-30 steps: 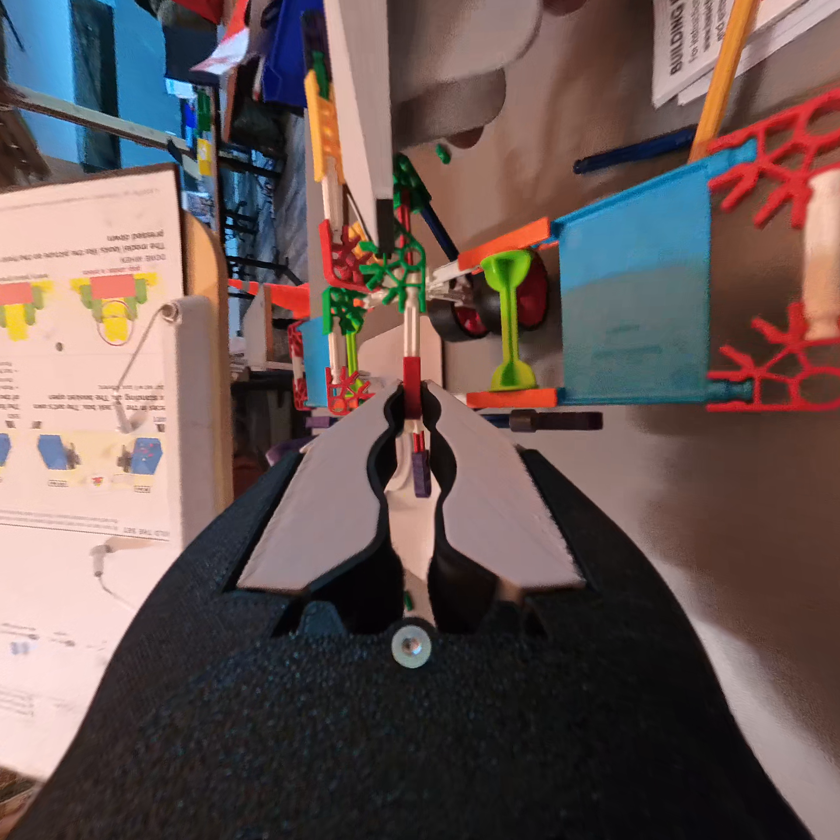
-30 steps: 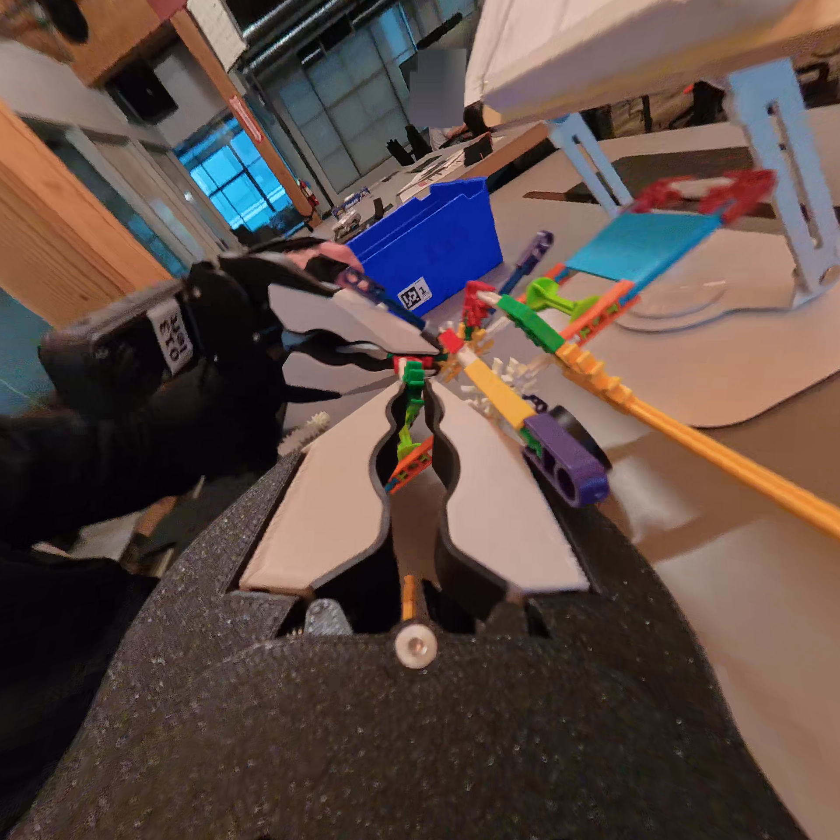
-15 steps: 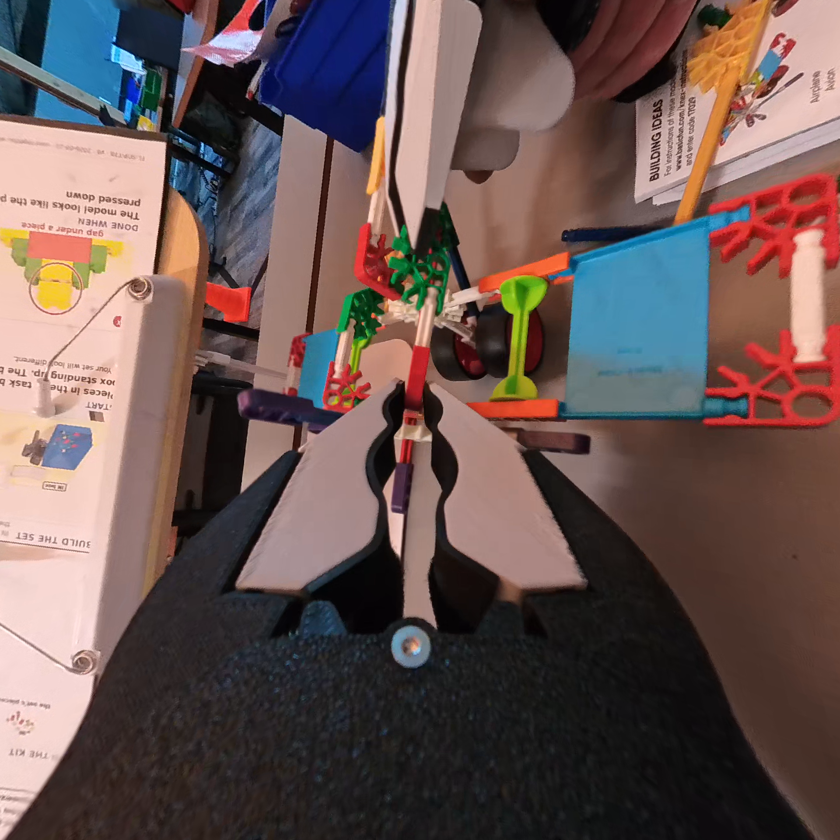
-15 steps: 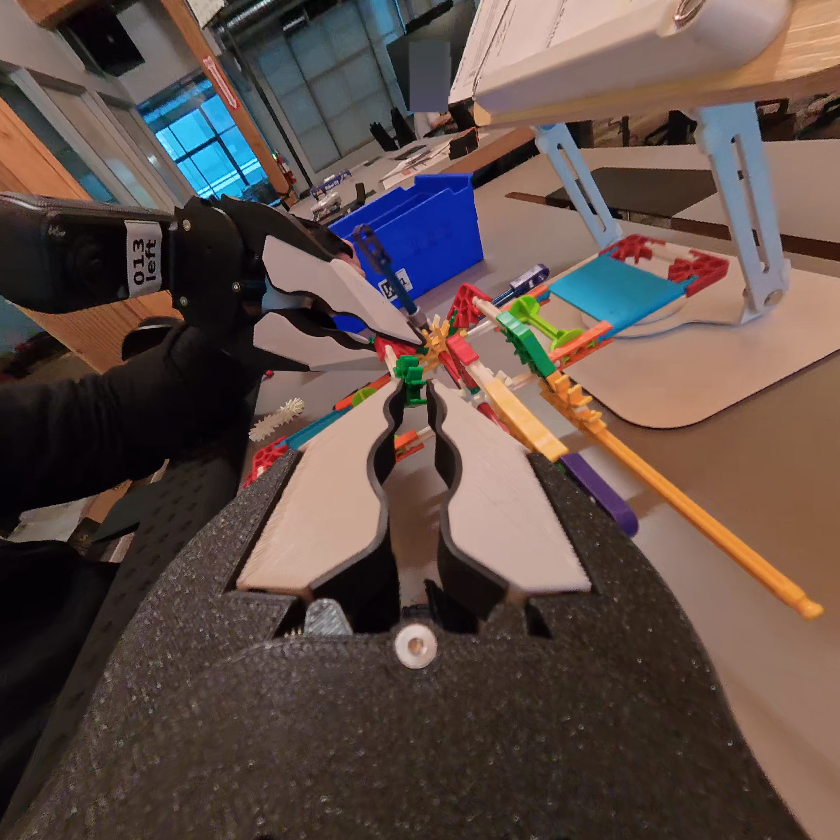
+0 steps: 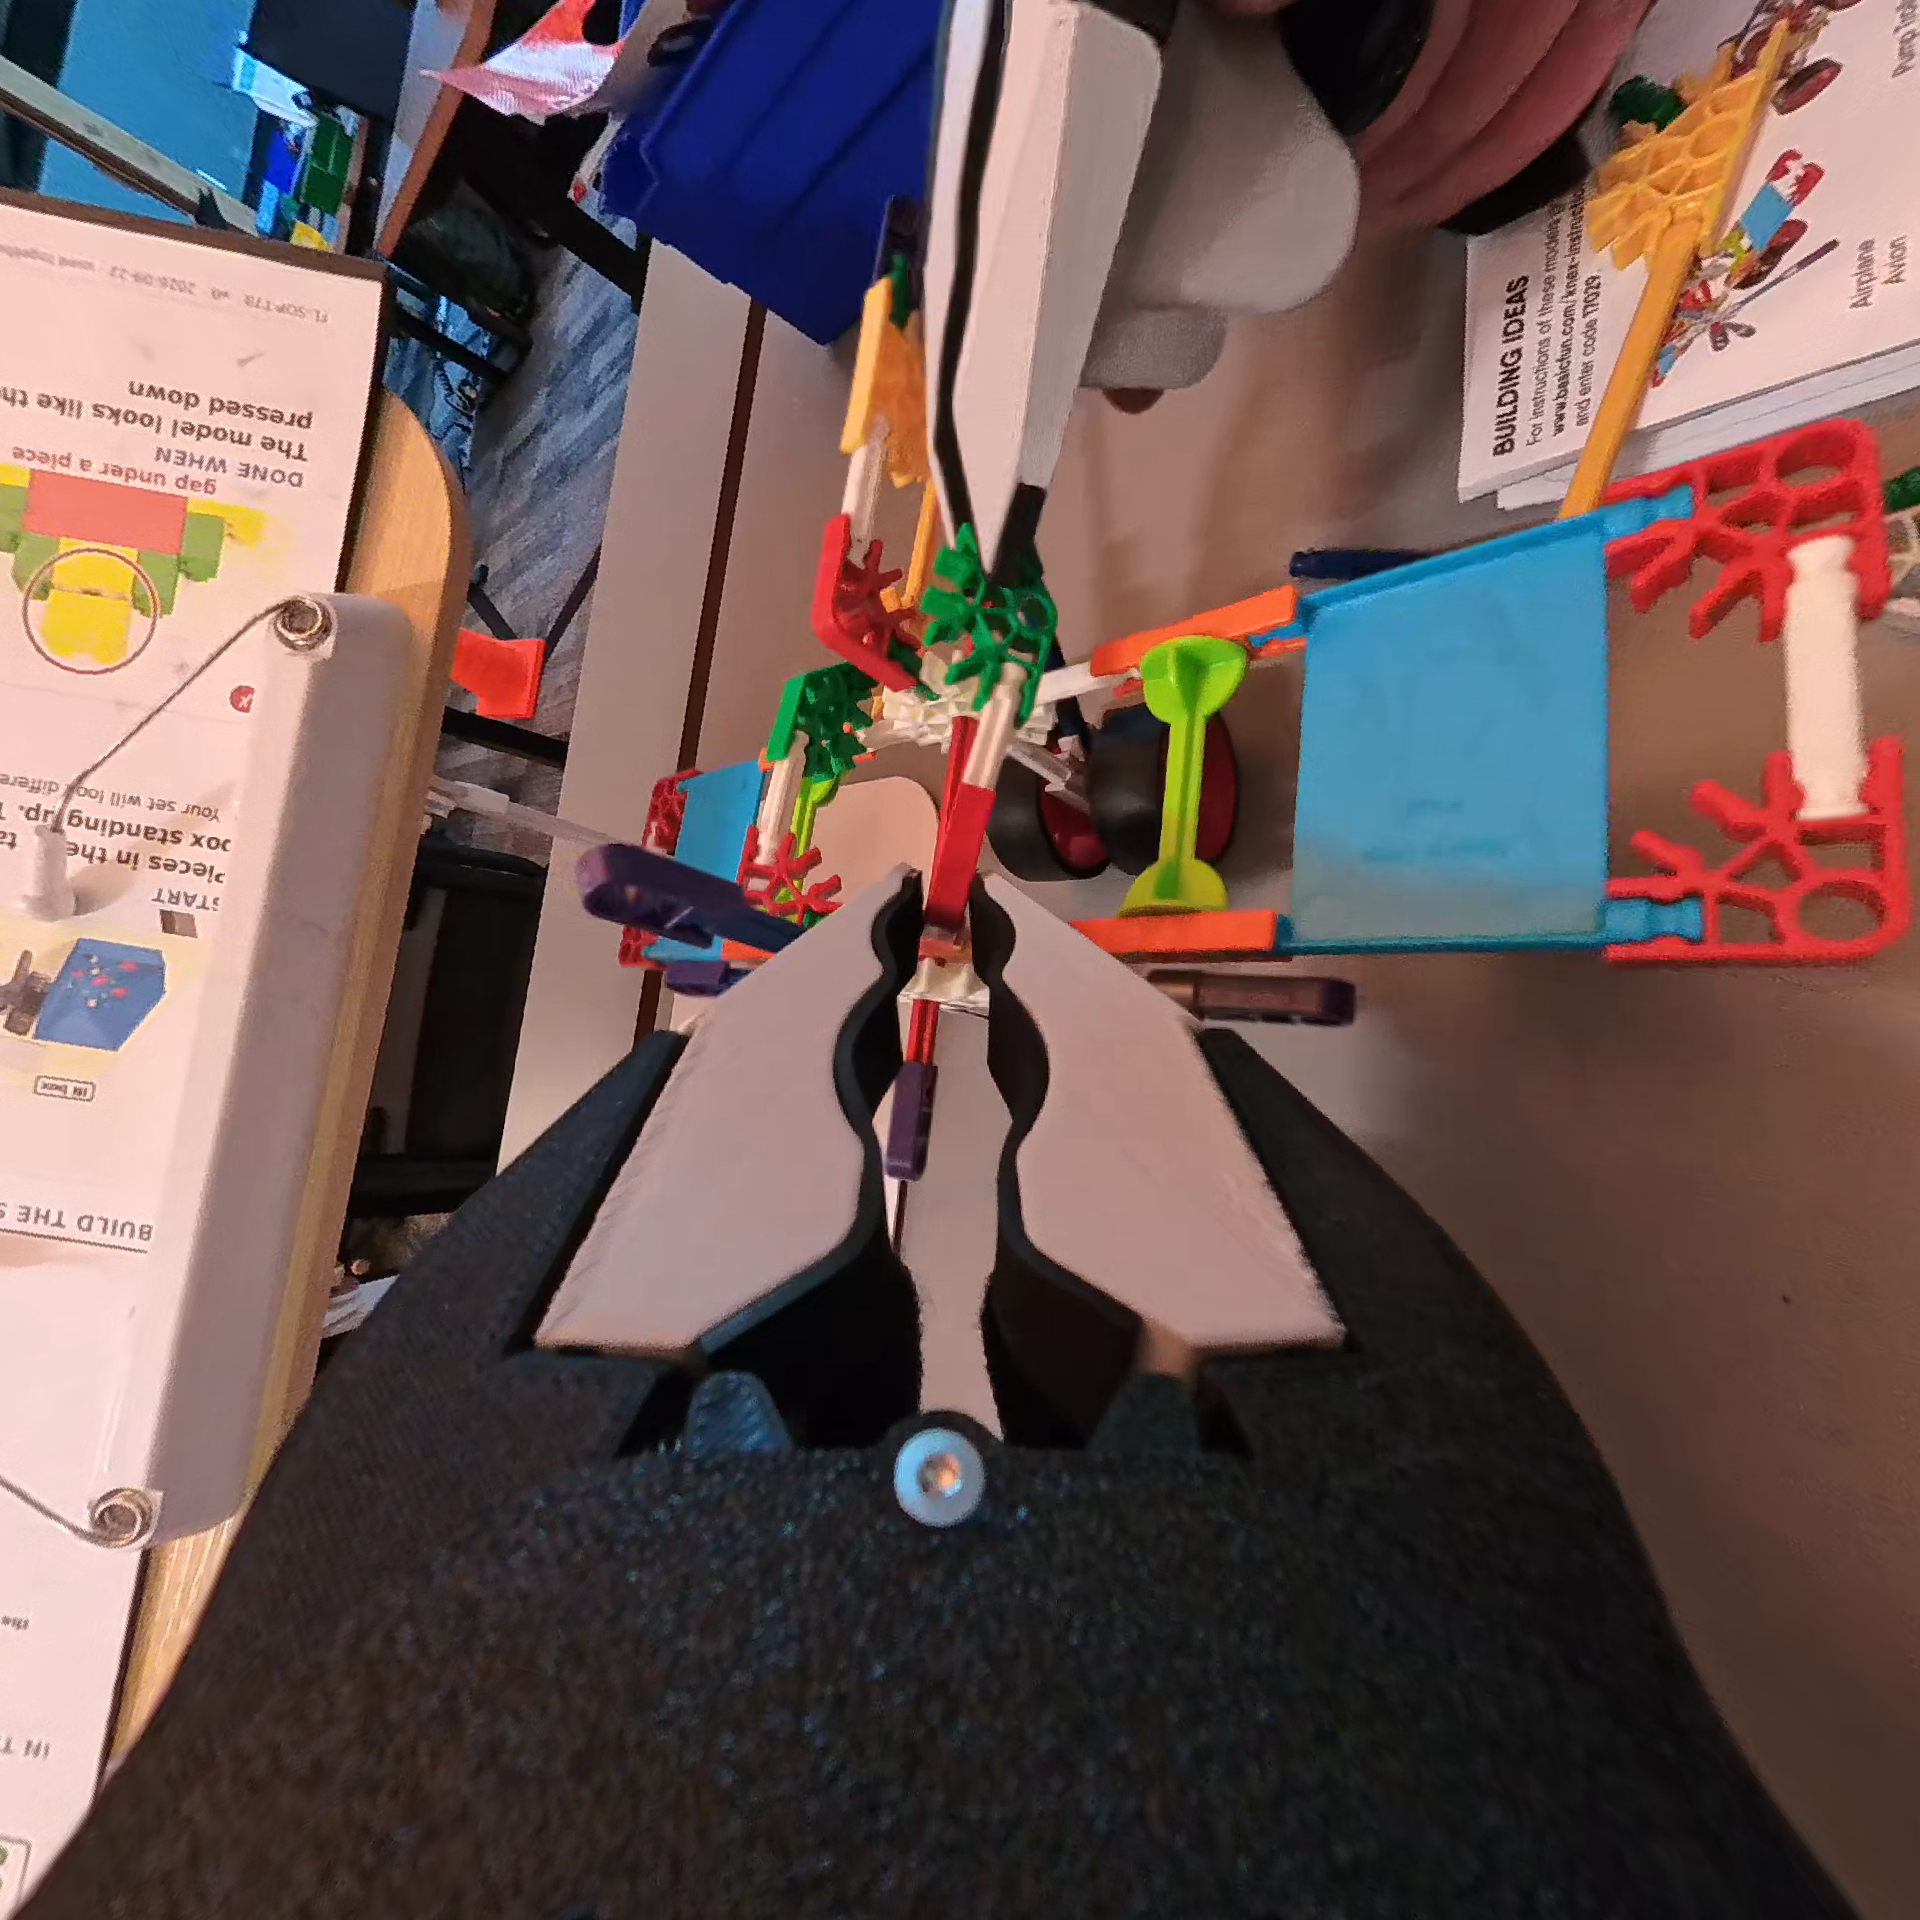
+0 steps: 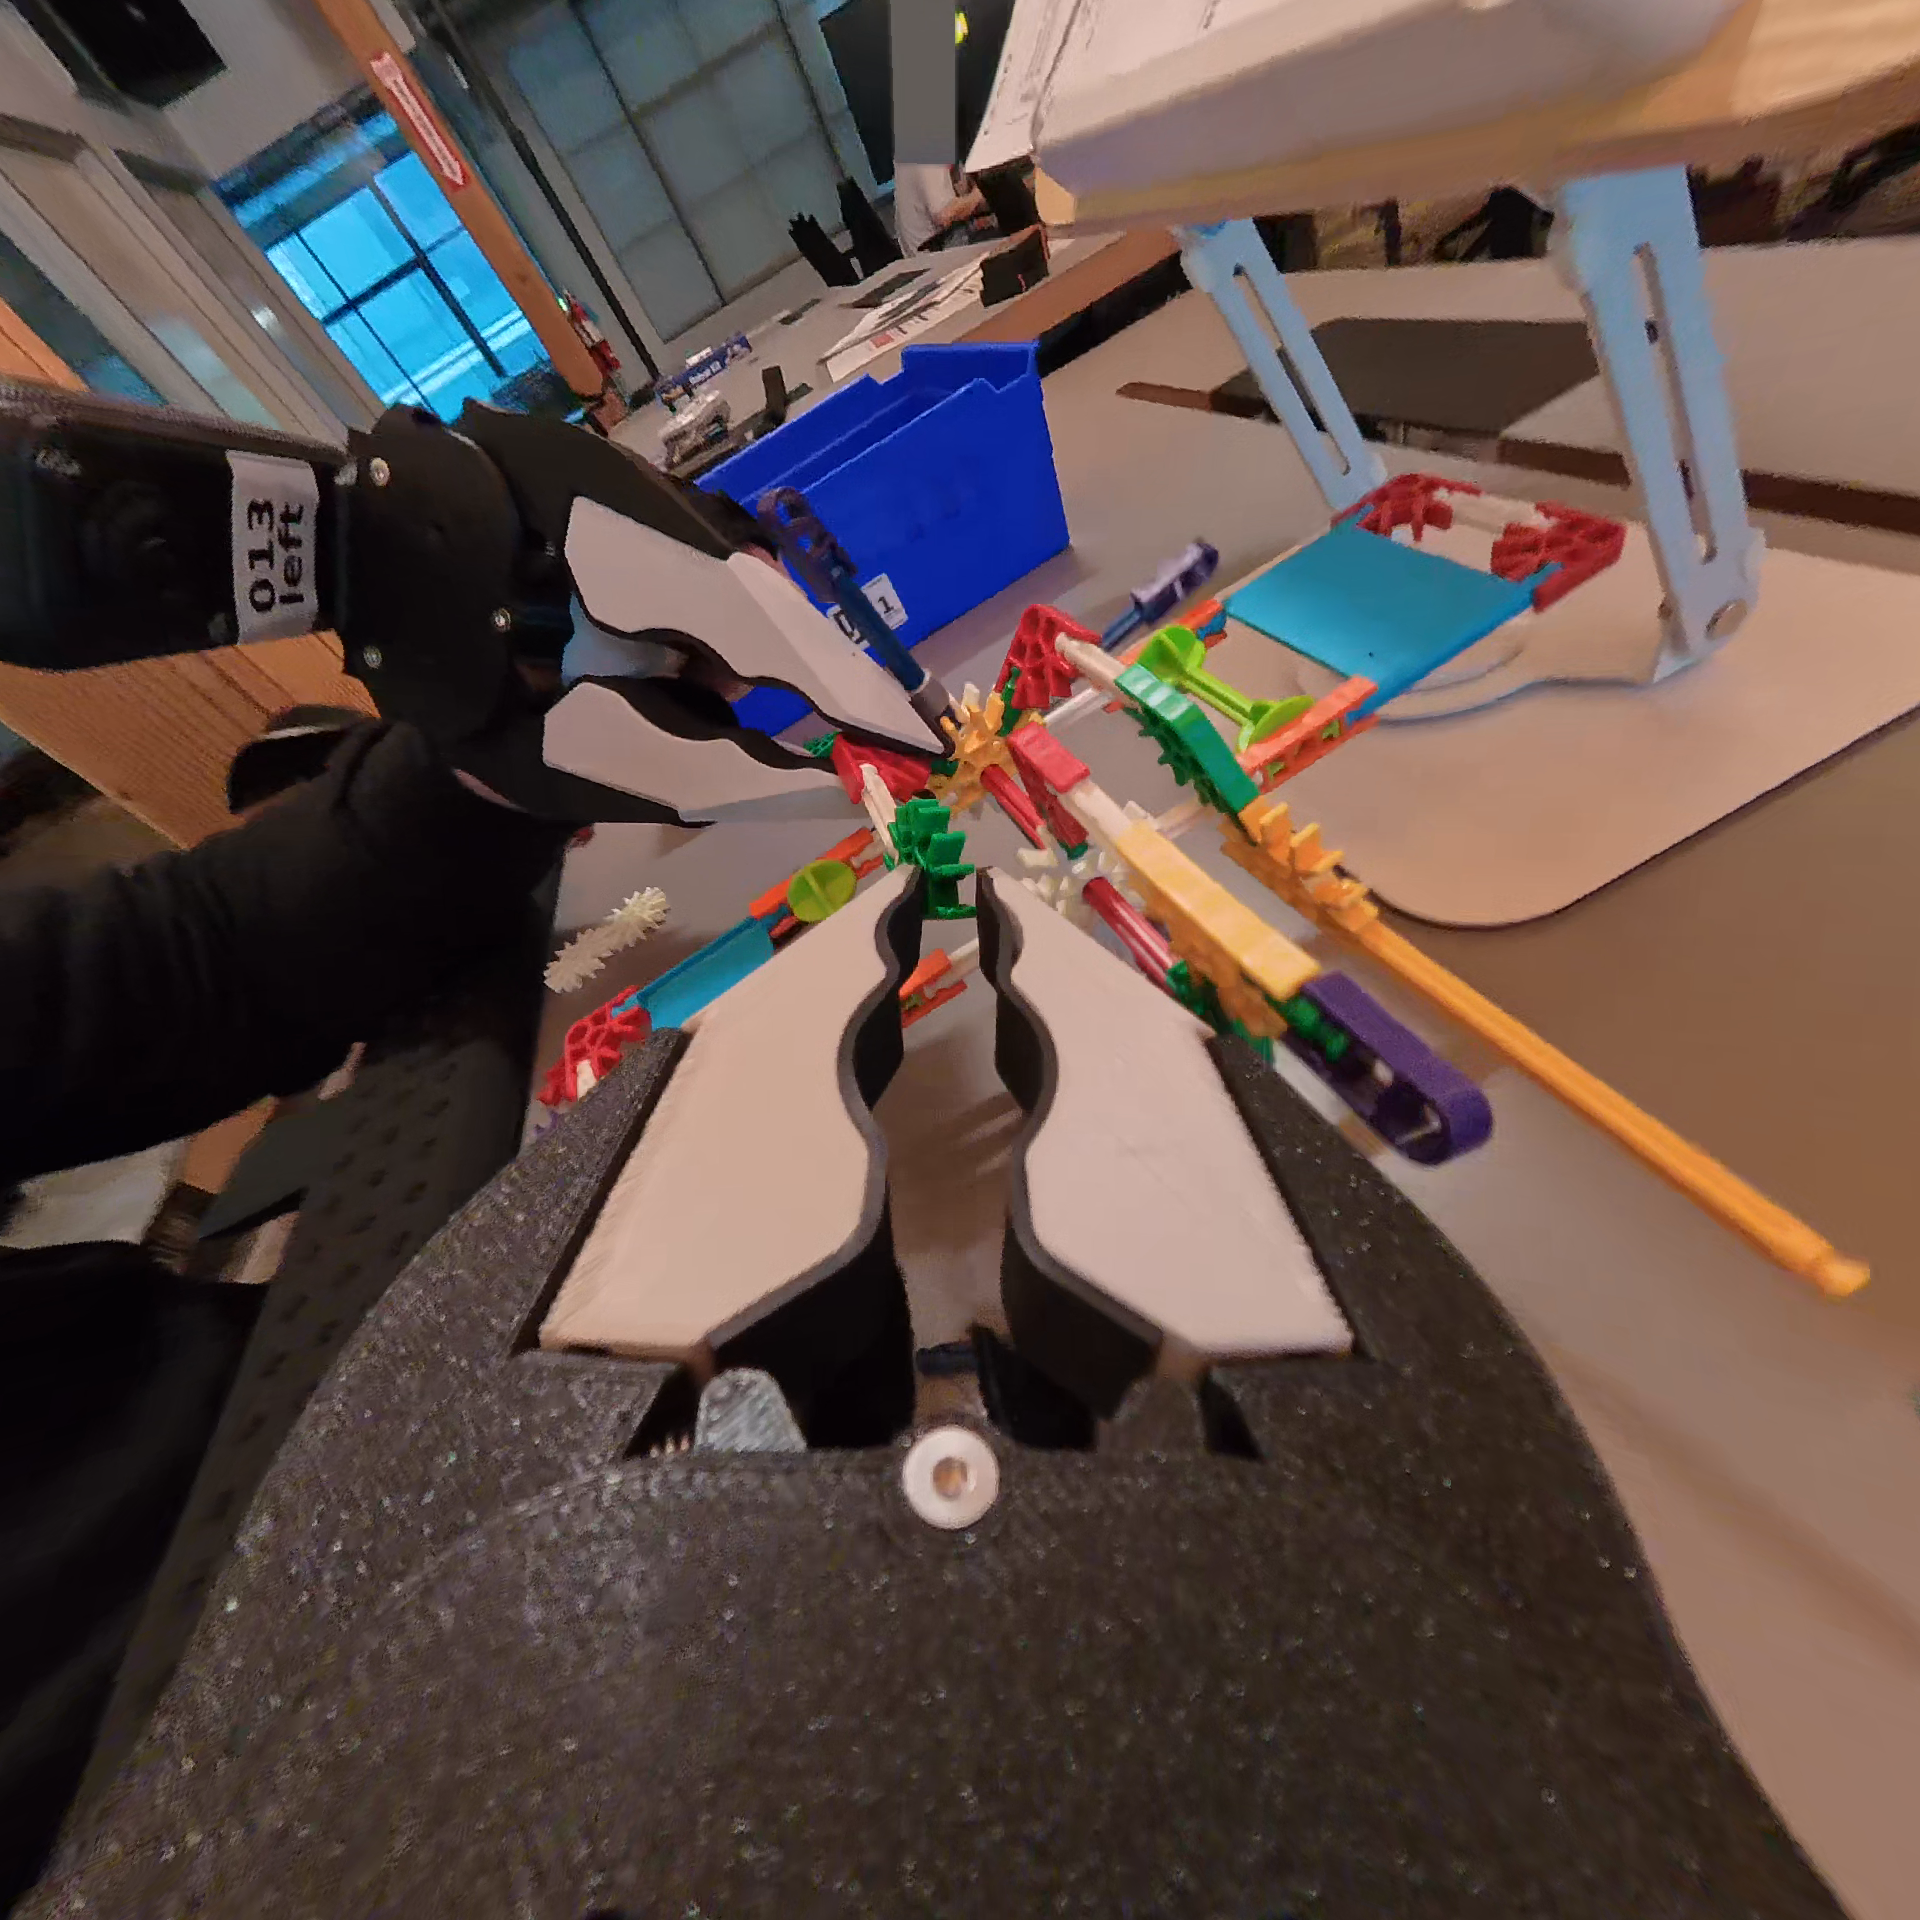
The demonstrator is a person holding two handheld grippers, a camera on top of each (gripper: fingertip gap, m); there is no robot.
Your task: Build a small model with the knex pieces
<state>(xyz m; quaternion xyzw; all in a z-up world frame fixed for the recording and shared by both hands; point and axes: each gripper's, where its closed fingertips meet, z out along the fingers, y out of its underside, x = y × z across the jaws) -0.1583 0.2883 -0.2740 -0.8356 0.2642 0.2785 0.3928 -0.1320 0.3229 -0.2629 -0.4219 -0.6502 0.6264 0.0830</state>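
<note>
**Both grippers clamped on one rod-and-connector toy model**

The left gripper (image 5: 945, 906) has its fingers pinched tight on a thin red plastic rod (image 5: 961, 831). The rod runs back between them to a small purple end clip (image 5: 907, 1127). At 12 o'clock in the left wrist view, the rod meets a green snowflake-shaped plastic connector (image 5: 987, 634). The right gripper (image 6: 948, 883) comes in from the opposite side and is closed on this connector.

Both pieces belong to the multicoloured toy model (image 6: 1143, 862), which is held low over the grey table (image 5: 1455, 1351); whether it touches the table I cannot tell. Already joined to the model:
- a flat light-blue panel framed by red corner connectors (image 5: 1444, 748), at 3 o'clock
- a long orange rod (image 6: 1558, 1091), at 4 o'clock in the right wrist view
- a purple link (image 6: 1392, 1081) beside that rod

Loose pieces remain: a white snowflake connector (image 6: 613, 935) lies apart at 9 o'clock. A blue plastic bin (image 6: 914, 488) stands behind at 12 o'clock. A printed instruction sheet on a stand (image 5: 156, 520) sits at 9 o'clock in the left wrist view
</note>
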